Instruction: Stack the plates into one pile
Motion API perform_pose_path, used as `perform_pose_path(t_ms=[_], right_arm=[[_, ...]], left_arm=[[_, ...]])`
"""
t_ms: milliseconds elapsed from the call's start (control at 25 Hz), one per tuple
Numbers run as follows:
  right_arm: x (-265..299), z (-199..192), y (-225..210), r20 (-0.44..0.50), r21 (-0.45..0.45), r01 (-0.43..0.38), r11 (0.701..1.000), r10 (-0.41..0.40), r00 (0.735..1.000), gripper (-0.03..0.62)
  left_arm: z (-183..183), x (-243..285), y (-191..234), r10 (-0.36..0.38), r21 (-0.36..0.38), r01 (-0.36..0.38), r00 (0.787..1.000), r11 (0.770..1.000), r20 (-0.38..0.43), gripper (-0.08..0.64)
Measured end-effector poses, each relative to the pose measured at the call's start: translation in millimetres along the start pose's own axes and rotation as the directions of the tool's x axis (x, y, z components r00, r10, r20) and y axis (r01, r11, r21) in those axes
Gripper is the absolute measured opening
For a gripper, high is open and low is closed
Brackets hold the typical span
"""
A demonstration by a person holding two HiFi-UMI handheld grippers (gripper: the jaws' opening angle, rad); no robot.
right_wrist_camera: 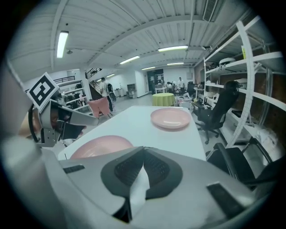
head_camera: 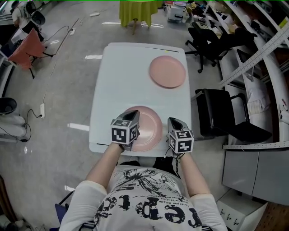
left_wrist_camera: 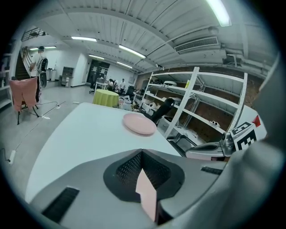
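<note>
With the far pink plate (head_camera: pixel 167 71) well apart on the white table (head_camera: pixel 119 76), the left gripper (head_camera: pixel 133 115) and right gripper (head_camera: pixel 174 122), jaws closed and empty, hang over the near pink plate (head_camera: pixel 150 130), likely to lift it first.

Far plate (head_camera: pixel 167 71) and near plate (head_camera: pixel 151 127) pink, table (head_camera: pixel 122 76) white (distant tablecloth (head_camera: pixel 137 11) yellow-green).

Hardly any readable print
The shirt (head_camera: pixel 149 205) carries large black lettering, not legible as words; left gripper (head_camera: pixel 133 114) and right gripper (head_camera: pixel 174 122) bear square code markers.
</note>
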State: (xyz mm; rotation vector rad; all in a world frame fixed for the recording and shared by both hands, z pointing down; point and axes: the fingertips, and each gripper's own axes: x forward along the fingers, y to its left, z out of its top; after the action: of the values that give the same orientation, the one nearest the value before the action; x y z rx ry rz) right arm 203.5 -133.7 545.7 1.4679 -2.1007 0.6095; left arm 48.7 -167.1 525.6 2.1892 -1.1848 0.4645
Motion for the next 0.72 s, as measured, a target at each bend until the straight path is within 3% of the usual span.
perform_pose_path(t_ms=[400,720], right_arm=[[25,44,-135,-0.023,-0.135,-0.159,0.978,0.158,0.987,0.006],[52,88,-218,-0.040,-0.178,-0.222,0.959,0.219,0.975,0.006]], left_arm=[[54,96,-61,0.184,-0.138,-0.174,0.981,0.975,0.066,0.006],[91,154,-80,0.281,-0.175,-0.267,0.958,0.948,0.062,0.006]])
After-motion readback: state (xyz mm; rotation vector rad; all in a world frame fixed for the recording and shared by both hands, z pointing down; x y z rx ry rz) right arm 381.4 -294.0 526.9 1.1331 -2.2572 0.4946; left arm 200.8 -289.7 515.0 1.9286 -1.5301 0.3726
